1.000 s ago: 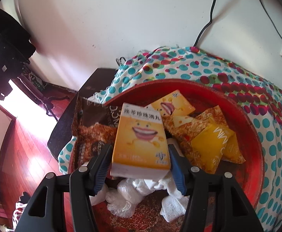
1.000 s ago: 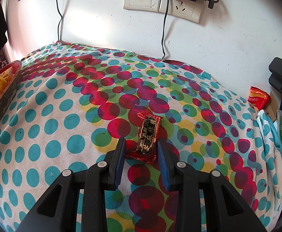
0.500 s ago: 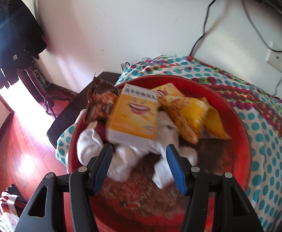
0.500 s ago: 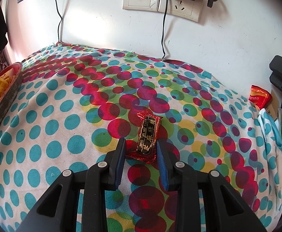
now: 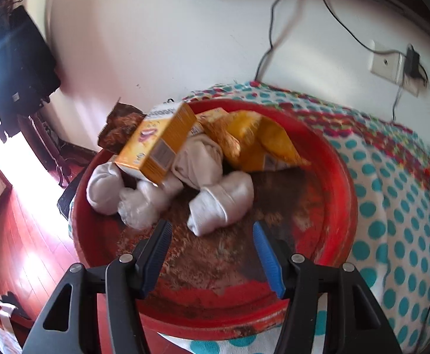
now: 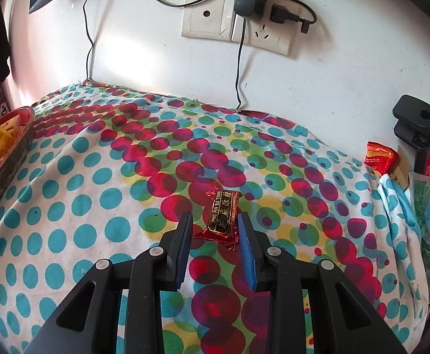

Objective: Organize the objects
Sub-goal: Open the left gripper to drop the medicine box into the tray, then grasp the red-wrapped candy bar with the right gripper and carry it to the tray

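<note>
In the left wrist view a round red tray [image 5: 340, 177] holds a yellow box with a smiling face [image 5: 159, 143], yellow snack packets [image 5: 253, 140], a brown packet [image 5: 119, 125] and white tied bags [image 5: 223, 202]. My left gripper [image 5: 212, 236] is open and empty above the tray's near part, apart from the box. In the right wrist view a red and black candy bar [image 6: 222, 216] lies on the dotted cloth [image 6: 97, 177]. My right gripper [image 6: 215, 227] is open, its fingers on either side of the bar's near end.
The red tray's edge [image 6: 8, 159] shows at the far left of the right wrist view. Wall sockets with plugs and cables [image 6: 244, 26] are behind the table. A black clamp [image 6: 415, 126], red packets [image 6: 378, 156] and bags crowd the right edge. Wooden floor [image 5: 23, 236] lies left of the tray.
My left gripper has let go of the yellow box and pulled back and up; the box now lies tilted on the white bags. My right gripper has barely moved.
</note>
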The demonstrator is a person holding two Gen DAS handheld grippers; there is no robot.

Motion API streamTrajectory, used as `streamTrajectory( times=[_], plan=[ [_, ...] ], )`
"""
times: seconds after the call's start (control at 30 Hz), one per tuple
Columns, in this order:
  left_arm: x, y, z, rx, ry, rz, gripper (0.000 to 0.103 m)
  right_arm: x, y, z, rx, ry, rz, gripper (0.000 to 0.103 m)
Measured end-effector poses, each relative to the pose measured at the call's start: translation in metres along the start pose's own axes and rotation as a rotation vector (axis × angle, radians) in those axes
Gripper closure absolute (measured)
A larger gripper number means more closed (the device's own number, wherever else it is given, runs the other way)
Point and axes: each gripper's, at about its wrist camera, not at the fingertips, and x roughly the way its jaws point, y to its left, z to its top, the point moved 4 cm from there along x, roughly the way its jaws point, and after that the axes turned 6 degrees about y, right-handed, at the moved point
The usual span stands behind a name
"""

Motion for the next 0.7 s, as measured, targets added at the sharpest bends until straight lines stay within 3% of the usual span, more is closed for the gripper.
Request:
streamTrajectory(
  times=[0.2,0.4,0.7],
  plan=[
    [-0.005,0.005,0.001,-0.023,-0.042,-0.044,0.044,-0.011,0.003,-0.009,-0.005,0.012,-0.009,0.074],
    [0.003,0.004,-0.001,-0.03,-0.016,-0.108,0.044,-0.027,-0.001,-0.009,-0.036,-0.002,-0.009,0.074],
    [0.006,0.008,-0.003,-0.042,-0.008,-0.131,0.044,-0.045,0.031,0.005,-0.121,-0.038,0.083,0.074]
  ],
)
